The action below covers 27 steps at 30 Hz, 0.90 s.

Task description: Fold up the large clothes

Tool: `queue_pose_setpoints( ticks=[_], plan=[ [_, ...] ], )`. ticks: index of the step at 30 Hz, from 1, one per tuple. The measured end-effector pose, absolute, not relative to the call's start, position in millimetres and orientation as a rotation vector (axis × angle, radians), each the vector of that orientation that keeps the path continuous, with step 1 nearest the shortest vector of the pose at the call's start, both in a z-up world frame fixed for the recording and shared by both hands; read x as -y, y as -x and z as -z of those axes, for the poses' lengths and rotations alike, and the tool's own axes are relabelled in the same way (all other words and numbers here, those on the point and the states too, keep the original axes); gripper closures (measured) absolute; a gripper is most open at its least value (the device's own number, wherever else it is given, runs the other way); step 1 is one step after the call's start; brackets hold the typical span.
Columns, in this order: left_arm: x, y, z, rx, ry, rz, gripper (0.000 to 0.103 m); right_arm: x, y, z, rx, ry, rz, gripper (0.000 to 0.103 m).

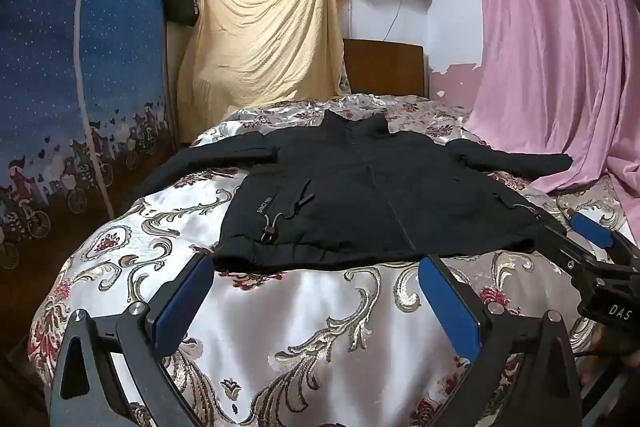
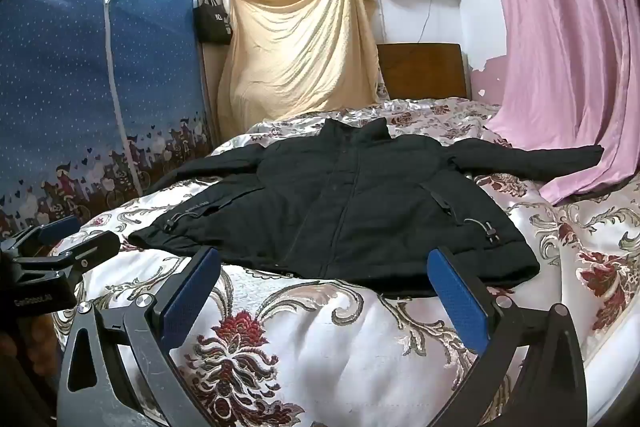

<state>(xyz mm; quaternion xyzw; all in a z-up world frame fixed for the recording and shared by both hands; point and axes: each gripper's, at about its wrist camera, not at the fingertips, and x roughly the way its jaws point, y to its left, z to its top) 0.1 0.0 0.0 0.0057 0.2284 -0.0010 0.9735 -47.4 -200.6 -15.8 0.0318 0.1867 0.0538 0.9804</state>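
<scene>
A black padded jacket (image 1: 372,195) (image 2: 344,211) lies flat and front-up on the bed, collar toward the headboard, both sleeves spread out sideways. My left gripper (image 1: 316,263) stands open just short of the jacket's hem, blue pads wide apart, nothing between them. My right gripper (image 2: 326,257) is open too, hovering over the hem near its right corner, with nothing held. Each gripper shows in the other's view: the right gripper (image 1: 576,231) at the edge of the left wrist view, the left gripper (image 2: 80,231) at the edge of the right wrist view.
The bed carries a shiny floral bedspread (image 1: 304,323) (image 2: 280,331). A blue fabric wardrobe (image 1: 60,75) stands to the left, a pink curtain (image 1: 560,47) hangs on the right, a yellow sheet (image 1: 264,39) and wooden headboard (image 1: 384,67) stand behind.
</scene>
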Motion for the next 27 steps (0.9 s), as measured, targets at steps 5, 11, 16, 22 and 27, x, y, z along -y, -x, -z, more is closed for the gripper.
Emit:
queue_pose_setpoints(
  ticks=[5, 11, 16, 22, 27],
  plan=[
    [-0.5, 0.1, -0.2, -0.458, -0.012, 0.002, 0.0, 201.6, 47.2, 16.2, -0.38, -0.069, -0.108, 0.001],
    [-0.5, 0.1, -0.7, -0.457, -0.015, 0.001, 0.0, 202.1, 46.6, 16.9, -0.382, -0.07, -0.109, 0.001],
    [0.1, 0.2, -0.1, -0.455, -0.018, 0.001, 0.0, 202.2, 47.2, 17.1, -0.382, -0.072, -0.111, 0.001],
    [0.1, 0.2, -0.1, -0.455, -0.017, 0.001, 0.0, 201.3, 46.9, 17.7, -0.382, -0.071, -0.111, 0.001],
    [0.1, 0.2, -0.2, -0.453, -0.018, 0.0, 0.0, 201.2, 47.6, 17.8, -0.381, -0.072, -0.112, 0.001]
  ],
)
